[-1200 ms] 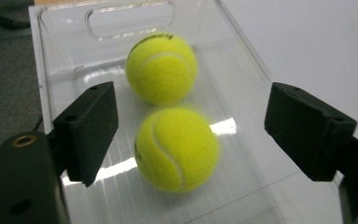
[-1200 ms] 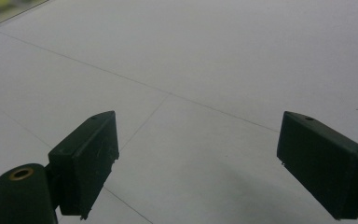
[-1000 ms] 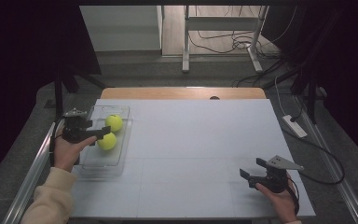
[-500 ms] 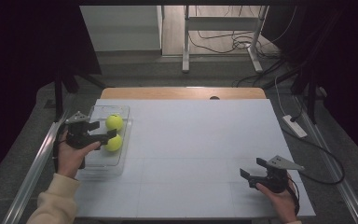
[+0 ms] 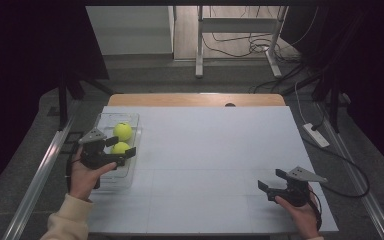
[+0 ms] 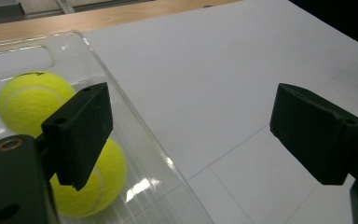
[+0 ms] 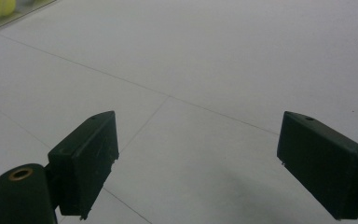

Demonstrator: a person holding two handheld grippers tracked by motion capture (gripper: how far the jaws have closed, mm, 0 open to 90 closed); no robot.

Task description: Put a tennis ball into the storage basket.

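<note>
Two tennis balls are sat in the clear tray; the left tool is held released and empty just beside them, so a ball presumably gets clamped next.

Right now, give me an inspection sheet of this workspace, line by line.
Surface: white tabletop, faint seams, wooden strip at the far edge.
Job's things: two yellow tennis balls lying in a clear plastic tray at the table's left edge.
Clutter: nothing seen on the white top besides the tray.
Grippers: left claw open, at the tray beside the nearer ball, nothing between its jaws; right claw open and empty over bare table near the right front corner.
Cables: loose cables on the floor beyond the table; a white power strip to its right.
Surroundings: dark curtains at both sides, metal table legs behind.
</note>
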